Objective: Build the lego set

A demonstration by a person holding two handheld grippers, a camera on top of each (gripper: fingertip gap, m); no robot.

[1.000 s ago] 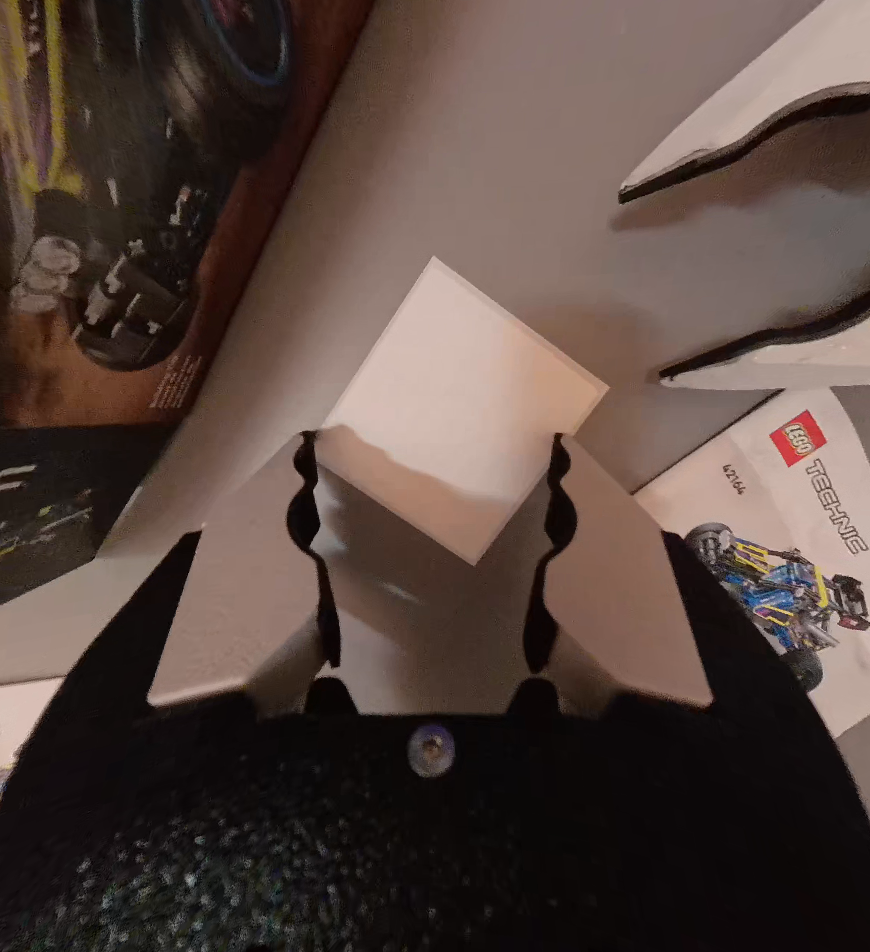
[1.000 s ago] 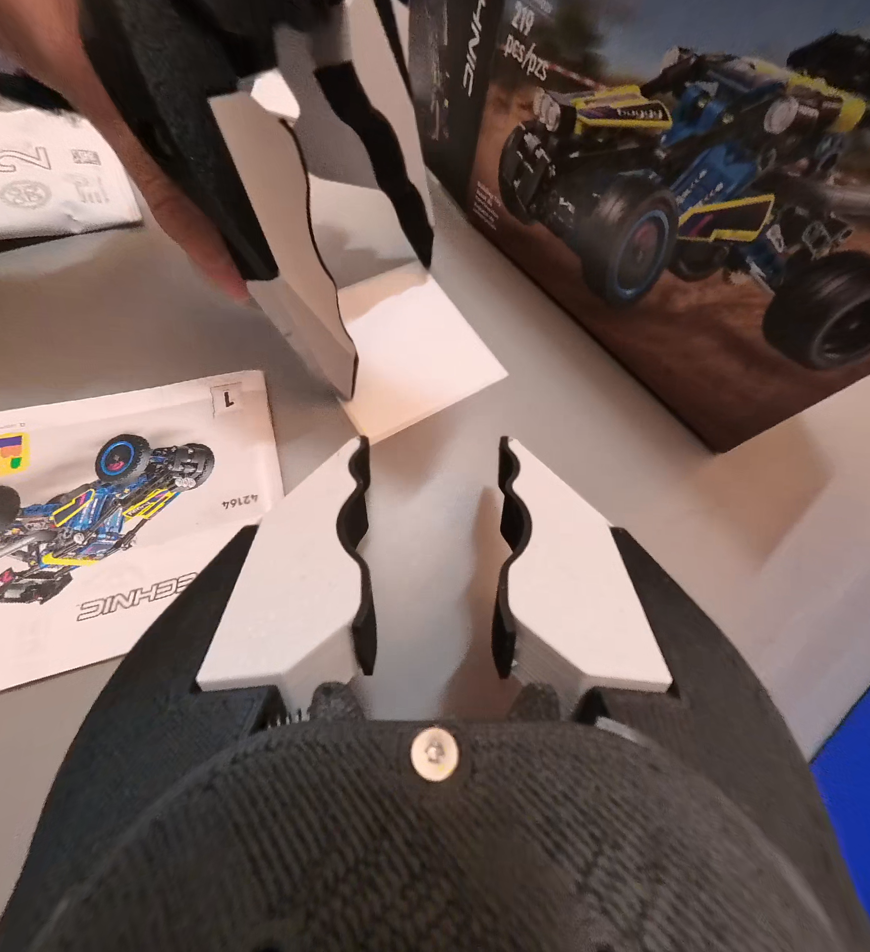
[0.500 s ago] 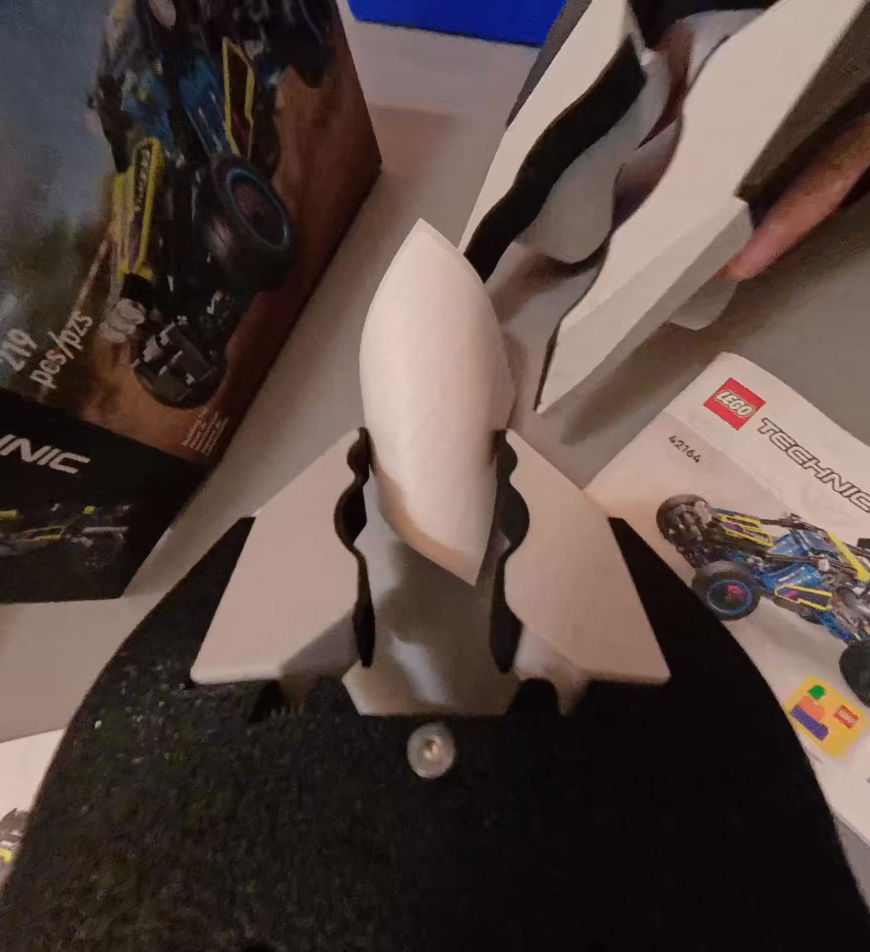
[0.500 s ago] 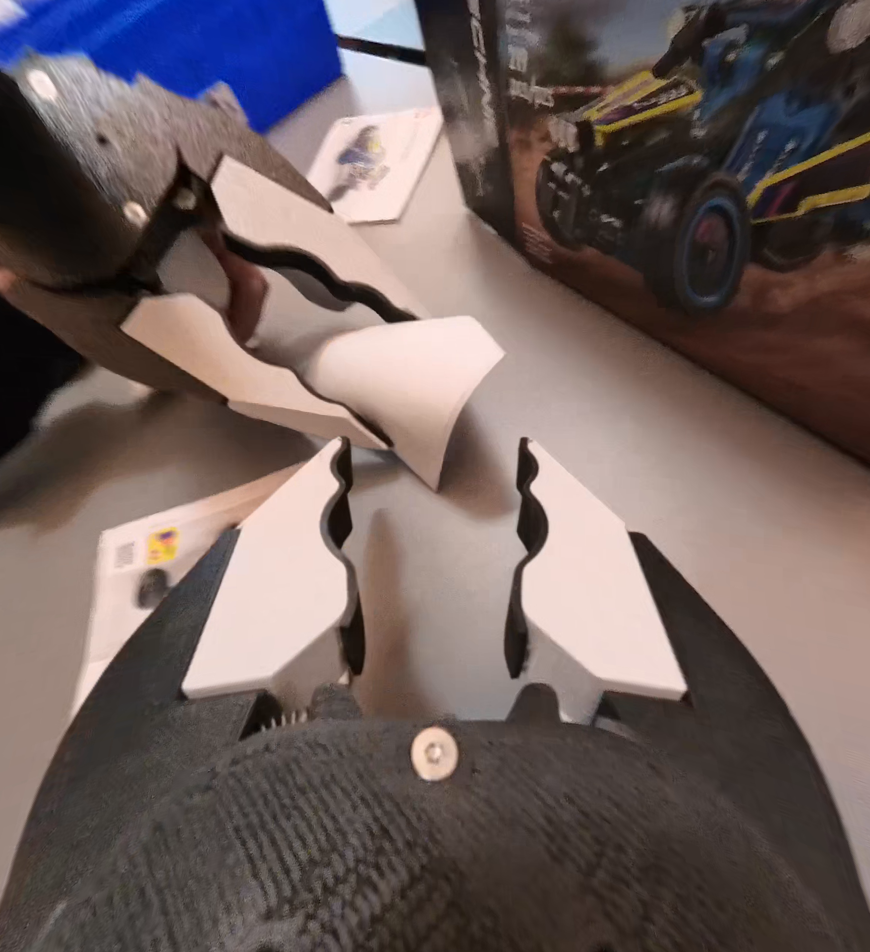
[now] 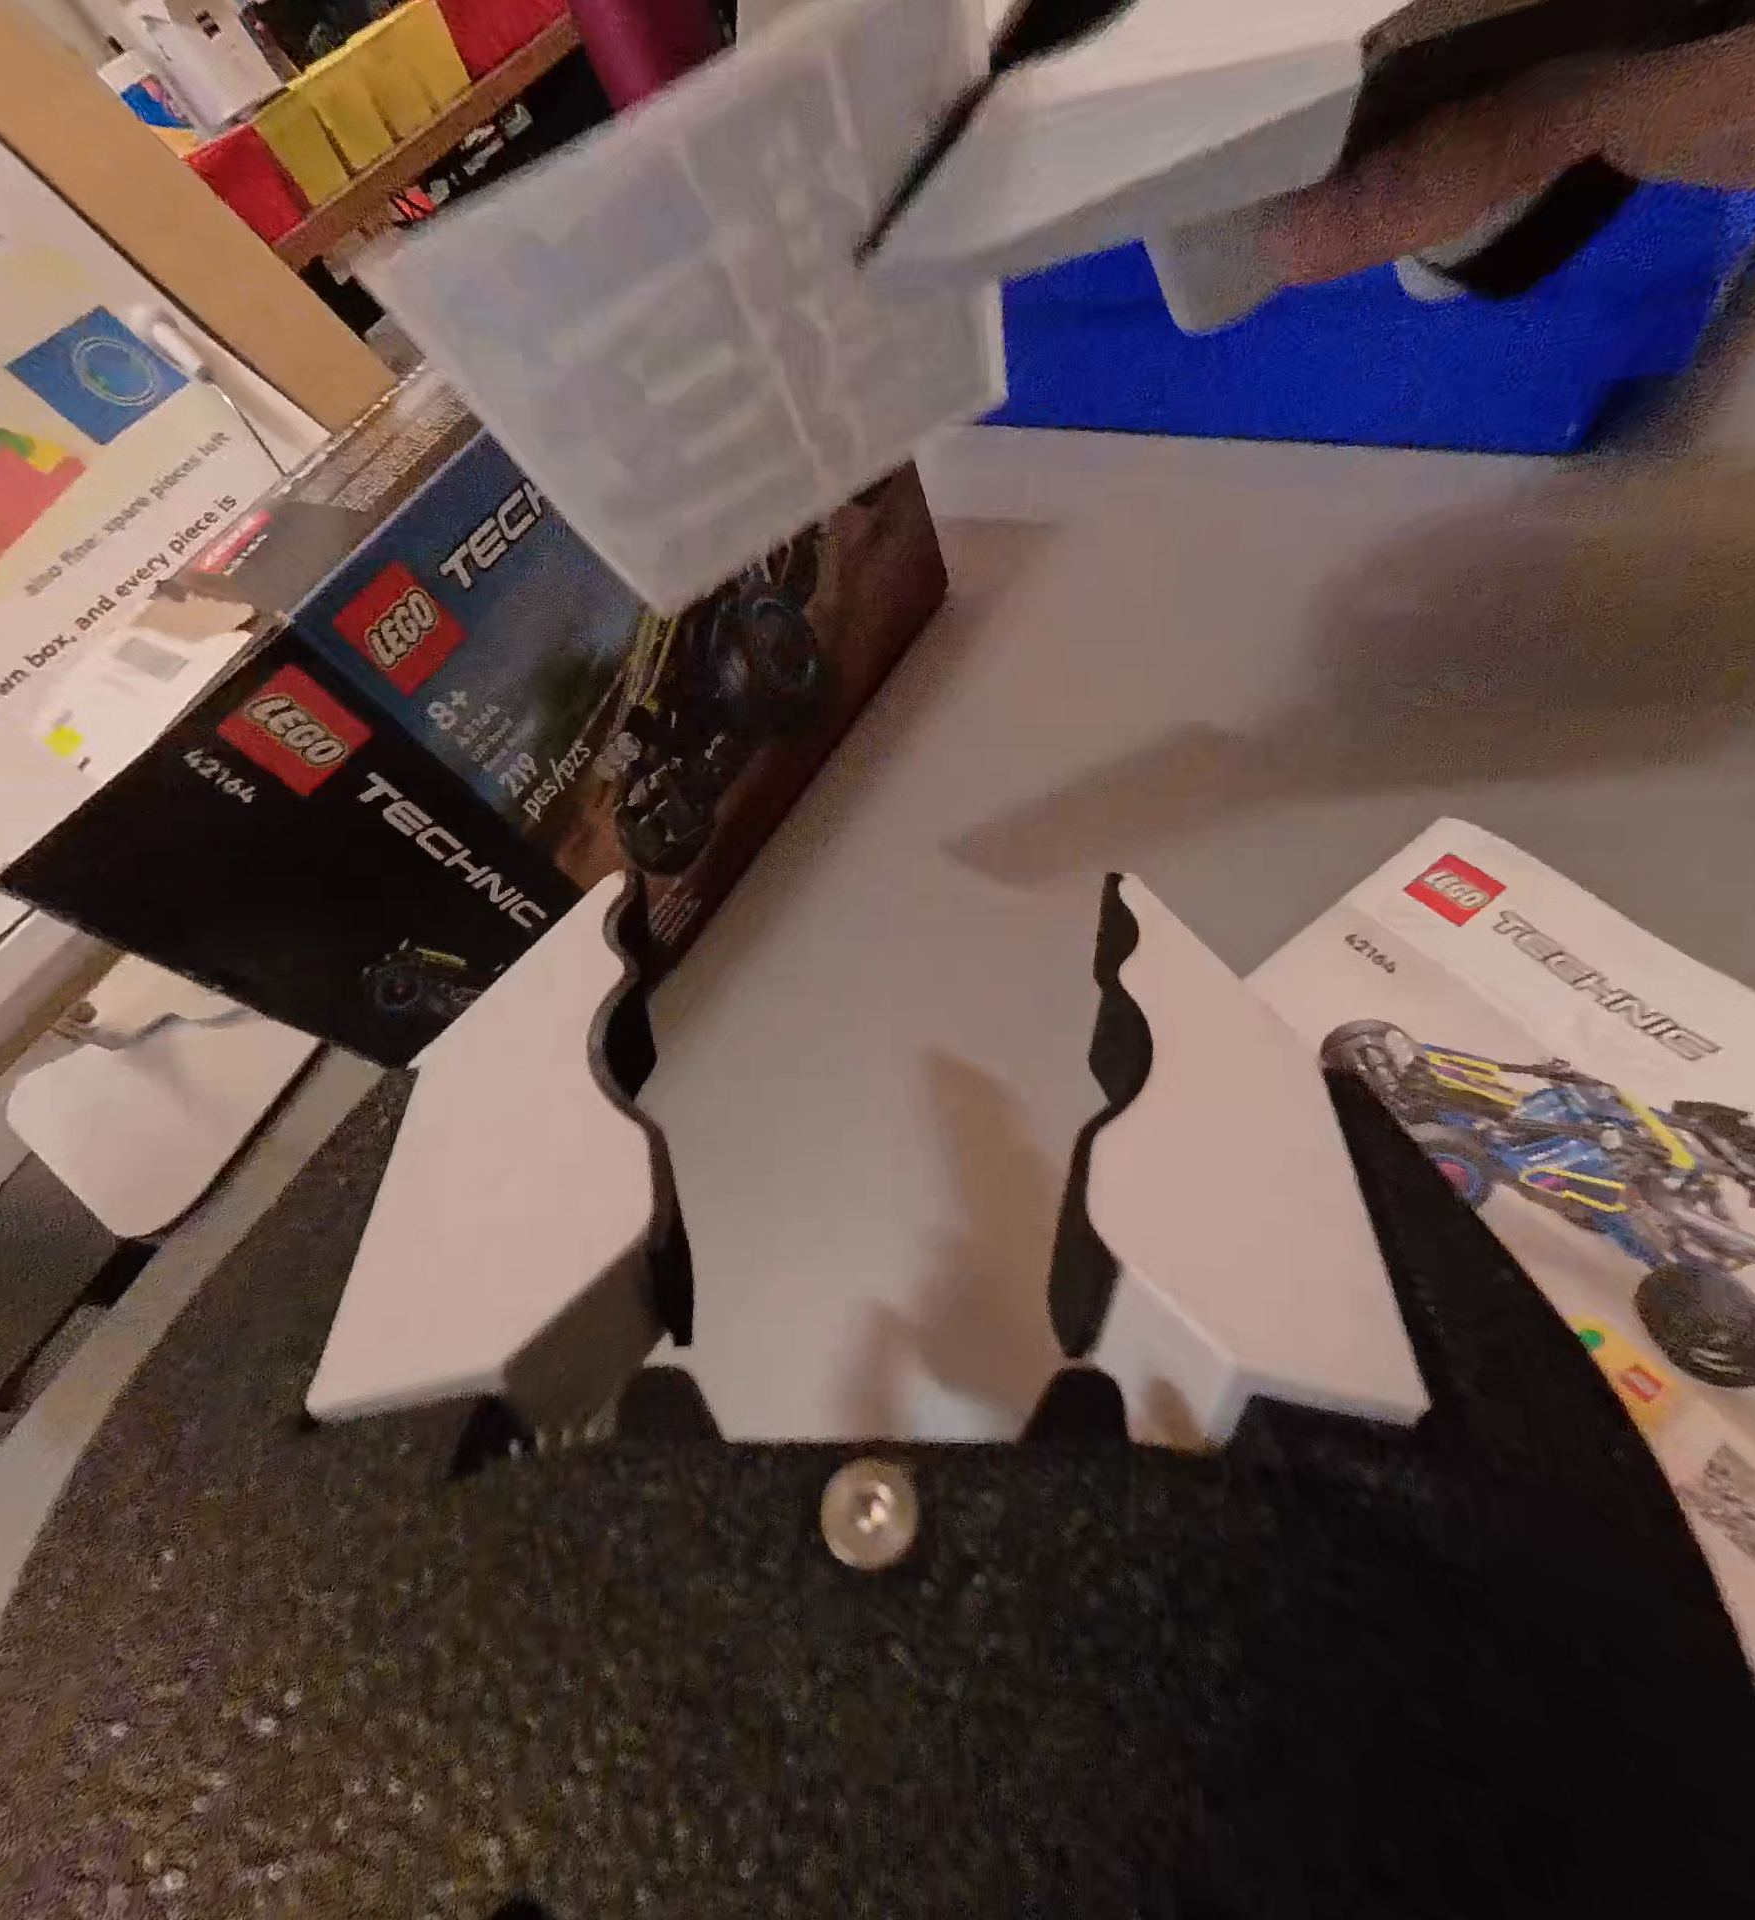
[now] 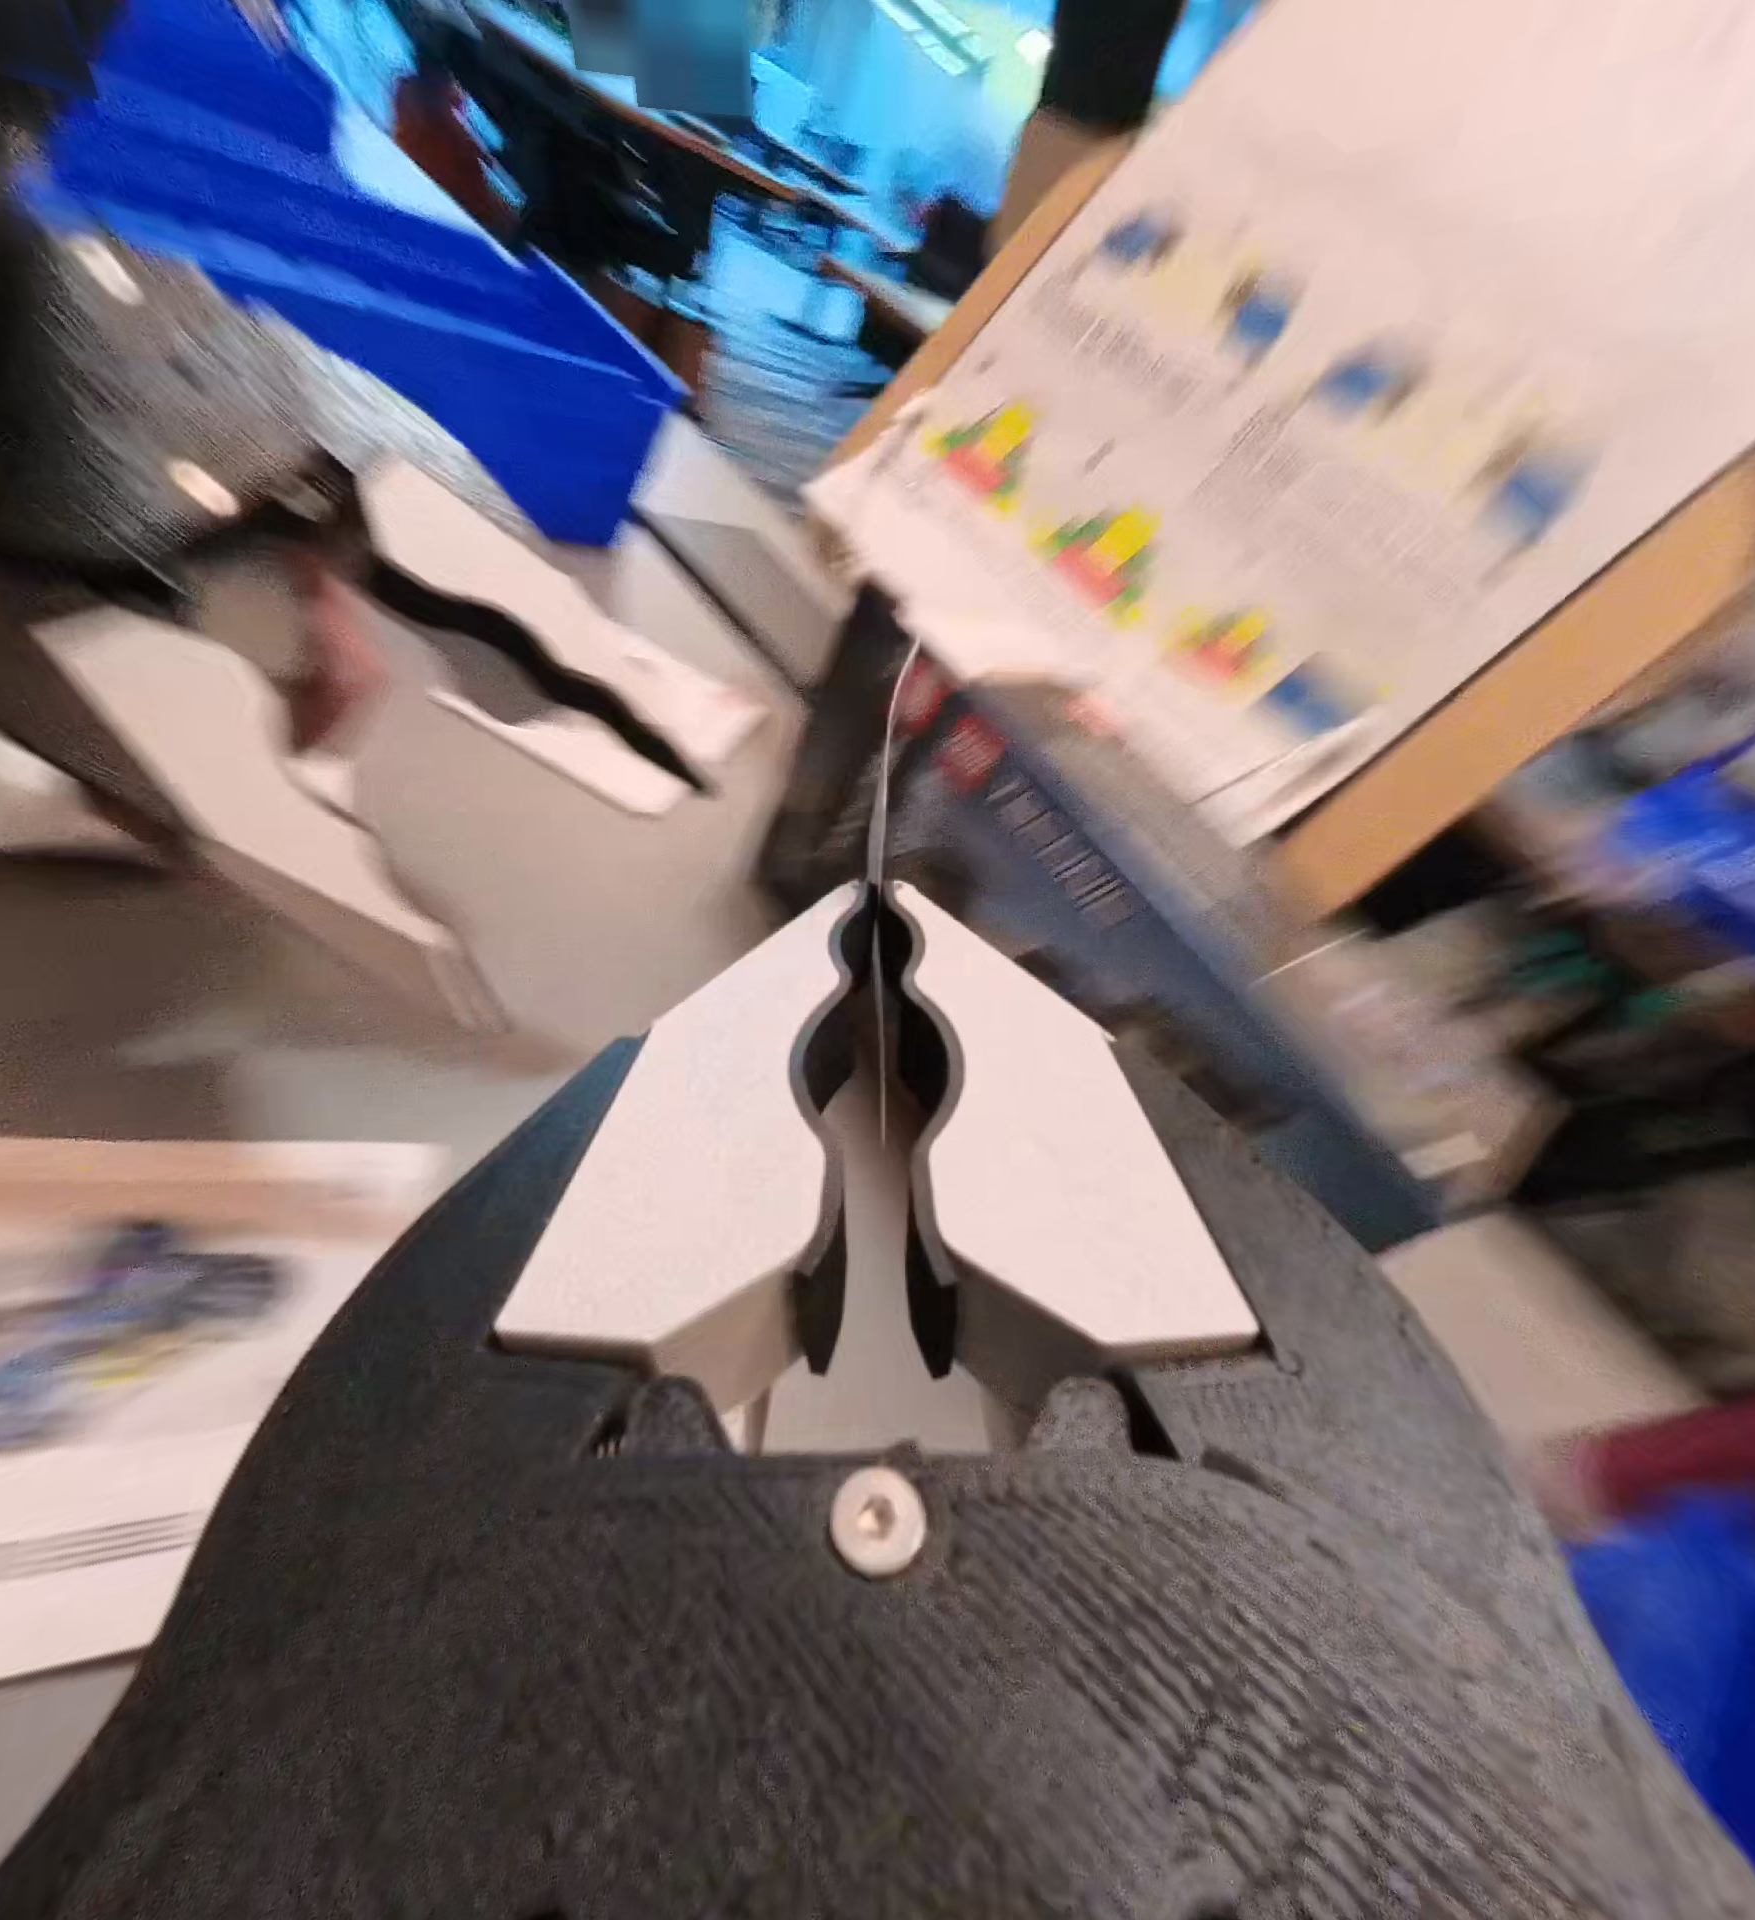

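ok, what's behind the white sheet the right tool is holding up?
In the left wrist view the white sheet, pinched in the right tool, covers the Lego box's upper right part. Shelving with coloured bins shows above it; the rest is hidden.

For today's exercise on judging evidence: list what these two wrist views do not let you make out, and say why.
- White sheet, left wrist view: motion blur hides its print.
- The same sheet in the right wrist view shows edge-on only, as a thin line.
- Instruction booklet, right wrist view: smeared by blur.
- Lego box, left wrist view: front partly covered by the sheet.
- Loose bricks: none visible.
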